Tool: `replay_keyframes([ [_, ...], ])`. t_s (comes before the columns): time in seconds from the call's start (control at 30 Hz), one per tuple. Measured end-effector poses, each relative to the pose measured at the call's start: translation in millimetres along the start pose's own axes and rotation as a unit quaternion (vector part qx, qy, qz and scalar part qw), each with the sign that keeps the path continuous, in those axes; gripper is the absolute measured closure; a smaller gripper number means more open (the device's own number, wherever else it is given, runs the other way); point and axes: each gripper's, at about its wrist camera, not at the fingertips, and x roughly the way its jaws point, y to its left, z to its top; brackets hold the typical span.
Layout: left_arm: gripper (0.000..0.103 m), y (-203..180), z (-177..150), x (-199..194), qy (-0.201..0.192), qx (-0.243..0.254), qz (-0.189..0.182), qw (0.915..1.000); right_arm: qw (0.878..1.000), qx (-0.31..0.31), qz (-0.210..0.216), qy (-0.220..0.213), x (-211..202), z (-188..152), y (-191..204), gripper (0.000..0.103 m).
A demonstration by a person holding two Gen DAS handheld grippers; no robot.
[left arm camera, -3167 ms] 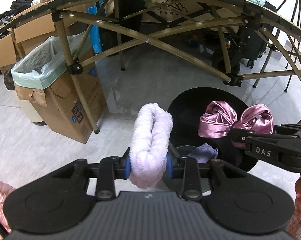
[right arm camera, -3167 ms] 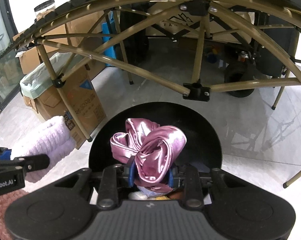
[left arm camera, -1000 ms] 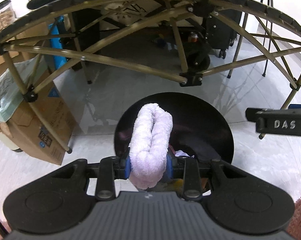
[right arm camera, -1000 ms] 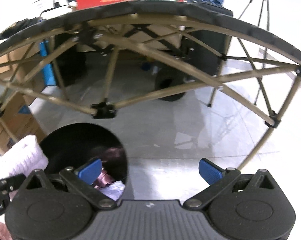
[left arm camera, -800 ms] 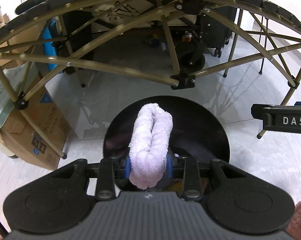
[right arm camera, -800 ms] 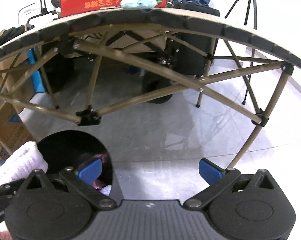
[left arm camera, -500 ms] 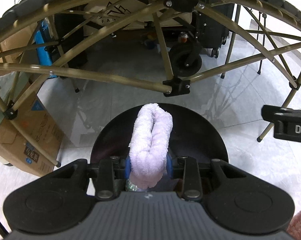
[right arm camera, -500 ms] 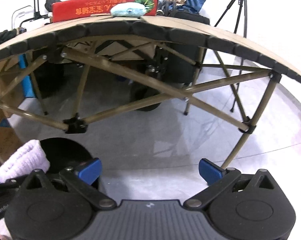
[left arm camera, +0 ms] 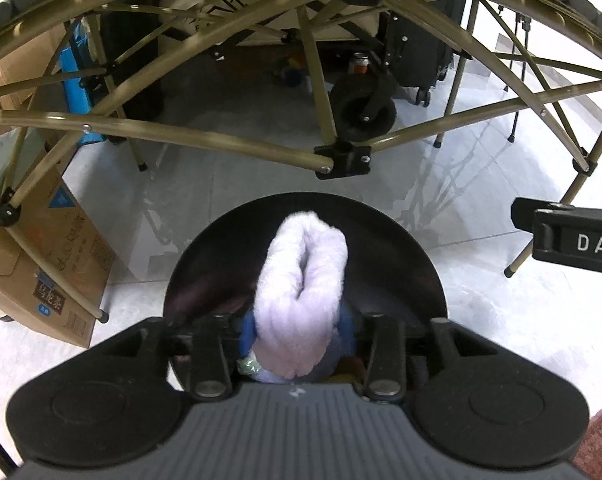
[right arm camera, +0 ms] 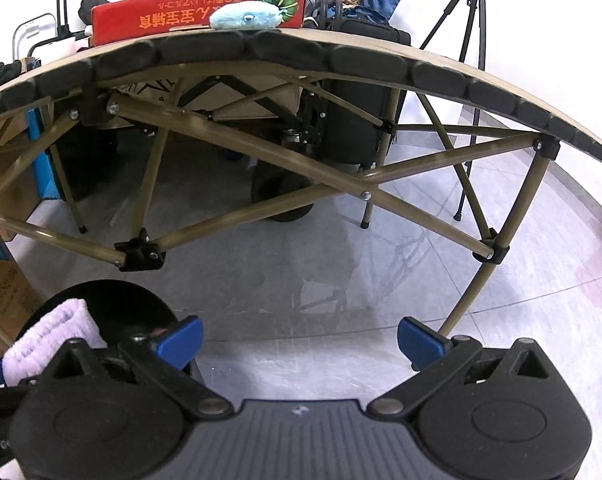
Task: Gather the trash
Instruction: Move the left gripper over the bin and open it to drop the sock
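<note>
Letting go is the step, so I keep my left hand-held gripper steady above the black bin while its jaws are opening around the fluffy lilac cloth, which sits upright between the blue pads and right over the bin's mouth. I judge the cloth may cling to a pad (plush fabric tends to), so I would widen fully and wait for it to fall before pulling away. Other scraps already lie at the bottom. My right hand-held gripper stands wide and empty over the floor, just beside the bin.
</note>
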Motion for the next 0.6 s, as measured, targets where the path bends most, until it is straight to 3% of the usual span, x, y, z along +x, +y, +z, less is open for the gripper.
replay_keyframes([
  [0.03, 0.034, 0.5, 0.3, -0.4, 0.001, -0.004, 0.001, 1.0000, 1.000, 0.001, 0.000, 0.000, -0.2, -0.1, -0.3, 0.000],
  [0.07, 0.011, 0.9, 0.9, -0.5, 0.002, -0.007, 0.004, 1.0000, 1.000, 0.002, 0.001, 0.000, -0.2, 0.0, -0.7, 0.000],
  [0.1, 0.001, 1.1, 1.3, -0.4, 0.005, -0.012, 0.008, 0.9999, 1.000, 0.003, 0.001, 0.000, 0.0, 0.1, -1.5, 0.000],
  [0.6, 0.000, 4.0, 1.1, 3.1, 0.033, -0.029, -0.007, 0.9990, 1.000, 0.004, 0.006, 0.003, 0.4, 0.3, 0.0, 0.000],
])
